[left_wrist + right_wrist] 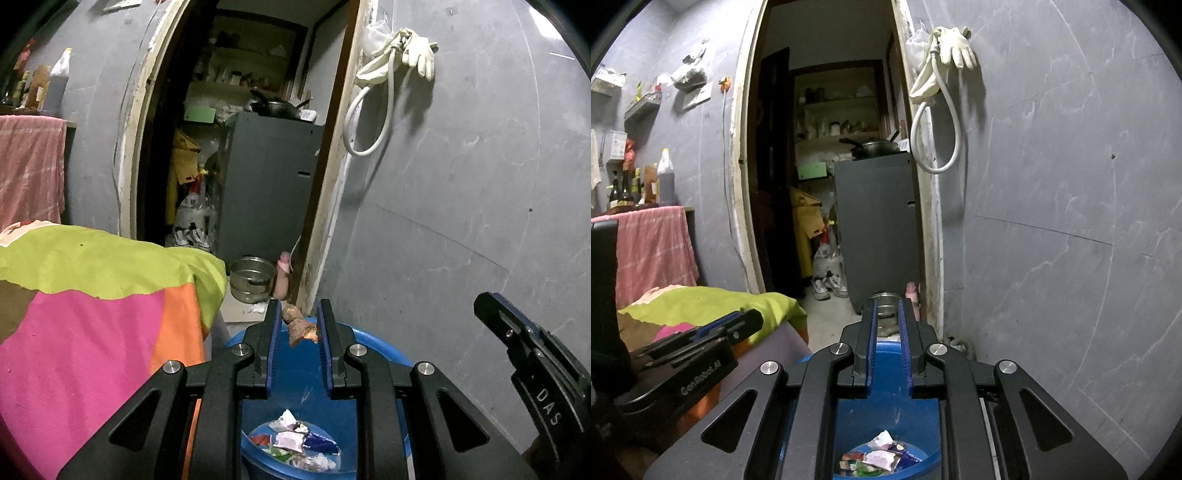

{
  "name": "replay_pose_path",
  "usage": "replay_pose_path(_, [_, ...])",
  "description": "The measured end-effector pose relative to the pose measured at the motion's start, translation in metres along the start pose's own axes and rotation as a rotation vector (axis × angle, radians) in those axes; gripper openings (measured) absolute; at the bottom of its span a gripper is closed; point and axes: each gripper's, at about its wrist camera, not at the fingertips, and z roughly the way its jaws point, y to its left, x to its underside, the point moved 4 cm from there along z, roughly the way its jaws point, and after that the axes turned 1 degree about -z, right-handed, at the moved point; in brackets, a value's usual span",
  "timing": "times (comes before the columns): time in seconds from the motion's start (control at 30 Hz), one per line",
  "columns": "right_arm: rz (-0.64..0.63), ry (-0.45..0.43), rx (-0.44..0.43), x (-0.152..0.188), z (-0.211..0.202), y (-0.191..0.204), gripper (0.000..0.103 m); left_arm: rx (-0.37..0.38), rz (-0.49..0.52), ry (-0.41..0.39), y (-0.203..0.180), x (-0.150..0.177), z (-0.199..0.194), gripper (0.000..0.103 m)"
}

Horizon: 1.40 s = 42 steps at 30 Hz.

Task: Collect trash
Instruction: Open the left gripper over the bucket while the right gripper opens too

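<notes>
My left gripper (299, 325) is shut on a brown, lumpy scrap of trash (298, 326) and holds it over the blue bin (380, 354). Several crumpled wrappers (295, 441) lie at the bin's bottom. My right gripper (886, 317) is over the same blue bin (886, 373), its blue-padded jaws a little apart with nothing between them. The wrappers (879, 458) also show in the right wrist view. The right gripper shows at the right edge of the left wrist view (517, 332). The left gripper shows at the left of the right wrist view (731, 325).
A table under a green, pink and orange cloth (92, 295) stands left of the bin. A grey wall (461, 221) is on the right. A doorway ahead leads to a grey cabinet (269, 184); a steel pot (251, 278) stands on the floor. A hose and glove (399, 62) hang on the wall.
</notes>
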Motion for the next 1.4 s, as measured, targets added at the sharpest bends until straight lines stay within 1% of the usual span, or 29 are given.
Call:
replay_pose_path(0.17, [0.0, -0.001, 0.002, 0.0, 0.0, 0.0, 0.01, 0.004, 0.0, 0.018, -0.001, 0.003, 0.003, 0.017])
replay_pose_path(0.23, [0.001, -0.005, 0.005, -0.001, 0.0, 0.0, 0.01, 0.004, 0.0, 0.019, -0.002, 0.003, 0.004, 0.02])
replay_pose_path(0.3, [0.002, -0.008, 0.01, -0.002, -0.001, -0.001, 0.01, 0.005, -0.003, 0.017, -0.002, 0.003, 0.003, 0.029])
replay_pose_path(0.43, [0.008, -0.016, 0.022, -0.003, -0.004, -0.003, 0.011, 0.004, -0.008, 0.017, -0.001, 0.003, 0.003, 0.031])
replay_pose_path(0.5, [0.01, -0.019, 0.026, -0.003, -0.006, -0.005, 0.011, 0.001, -0.013, 0.018, 0.001, 0.003, 0.002, 0.041])
replay_pose_path(0.63, [0.017, -0.023, 0.034, -0.002, -0.008, -0.006, 0.014, -0.003, -0.021, 0.018, 0.003, 0.001, 0.001, 0.042])
replay_pose_path(0.67, [0.019, -0.024, 0.035, -0.003, -0.009, -0.006, 0.017, -0.004, -0.02, 0.019, 0.003, 0.001, 0.001, 0.044])
replay_pose_path(0.7, [0.021, -0.025, 0.036, -0.003, -0.009, -0.006, 0.022, -0.005, -0.021, 0.019, 0.003, 0.001, 0.0, 0.05])
replay_pose_path(0.77, [0.026, -0.03, 0.033, -0.003, -0.011, -0.007, 0.028, -0.005, -0.03, 0.015, 0.004, 0.0, 0.0, 0.055])
replay_pose_path(0.9, [0.018, -0.034, 0.038, -0.004, -0.012, -0.007, 0.028, -0.013, -0.034, 0.018, 0.007, -0.004, -0.001, 0.056])
replay_pose_path(0.93, [0.02, -0.034, 0.038, -0.004, -0.012, -0.008, 0.028, -0.016, -0.035, 0.018, 0.007, -0.004, -0.001, 0.058])
replay_pose_path(0.97, [0.02, -0.034, 0.037, -0.004, -0.012, -0.008, 0.029, -0.021, -0.038, 0.017, 0.008, -0.005, -0.001, 0.064])
replay_pose_path(1.03, [0.022, -0.039, 0.041, -0.006, -0.013, -0.01, 0.033, -0.028, -0.052, 0.006, 0.011, -0.008, -0.004, 0.07])
replay_pose_path(1.1, [0.026, -0.046, 0.043, -0.007, -0.015, -0.011, 0.043, -0.03, -0.058, -0.001, 0.013, -0.012, -0.007, 0.072])
replay_pose_path(1.17, [0.031, -0.055, 0.045, -0.009, -0.017, -0.013, 0.045, -0.032, -0.053, -0.003, 0.013, -0.014, -0.01, 0.075])
replay_pose_path(1.2, [0.031, -0.055, 0.046, -0.01, -0.017, -0.013, 0.047, -0.032, -0.052, -0.003, 0.012, -0.016, -0.011, 0.079])
replay_pose_path(1.27, [0.033, -0.061, 0.047, -0.011, -0.018, -0.014, 0.053, -0.037, -0.05, -0.014, 0.014, -0.02, -0.015, 0.082])
replay_pose_path(1.3, [0.037, -0.065, 0.047, -0.012, -0.019, -0.015, 0.055, -0.039, -0.048, -0.02, 0.015, -0.023, -0.018, 0.088])
replay_pose_path(1.33, [0.04, -0.067, 0.047, -0.012, -0.02, -0.016, 0.056, -0.038, -0.049, -0.024, 0.015, -0.024, -0.02, 0.091])
replay_pose_path(1.37, [0.041, -0.069, 0.047, -0.013, -0.021, -0.016, 0.06, -0.042, -0.051, -0.03, 0.017, -0.026, -0.022, 0.095])
replay_pose_path(1.4, [0.045, -0.075, 0.049, -0.014, -0.022, -0.017, 0.069, -0.052, -0.052, -0.043, 0.019, -0.028, -0.026, 0.096])
